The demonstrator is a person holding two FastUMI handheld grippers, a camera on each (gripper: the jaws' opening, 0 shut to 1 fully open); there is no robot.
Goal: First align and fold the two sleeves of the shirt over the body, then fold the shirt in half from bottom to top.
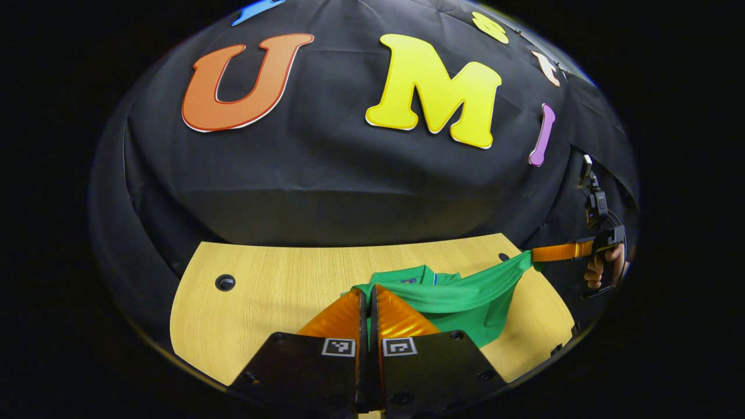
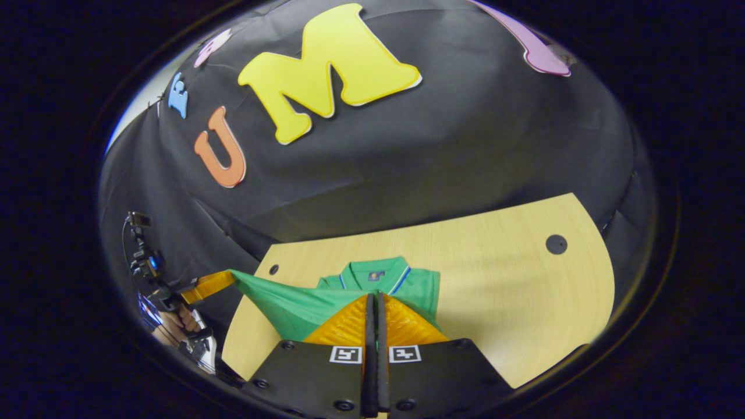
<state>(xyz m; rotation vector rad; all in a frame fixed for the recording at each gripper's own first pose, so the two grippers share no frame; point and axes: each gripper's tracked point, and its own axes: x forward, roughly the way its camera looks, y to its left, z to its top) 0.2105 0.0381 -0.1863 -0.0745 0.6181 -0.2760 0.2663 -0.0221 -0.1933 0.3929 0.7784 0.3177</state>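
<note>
A green polo shirt point(image 1: 465, 302) with a striped collar point(image 2: 375, 270) lies partly on the wooden table point(image 1: 262, 302). Its near edge is lifted and pulled taut between both grippers. In the left gripper view, my left gripper point(image 1: 368, 292) is shut on the cloth right in front of the camera. Far to the right, my right gripper point(image 1: 532, 255) pinches the other end of the stretched fabric, beyond the table's edge. In the right gripper view, my right gripper point(image 2: 373, 297) is shut on the shirt point(image 2: 291, 308), and my left gripper point(image 2: 231, 276) grips the green corner at the far left.
The table point(image 2: 512, 291) has a large round cable hole point(image 2: 556, 244) on one side and a small hole point(image 2: 273, 269) near the other. A hand point(image 1: 599, 270) holds the far gripper's handle. The black booth wall stands behind the table.
</note>
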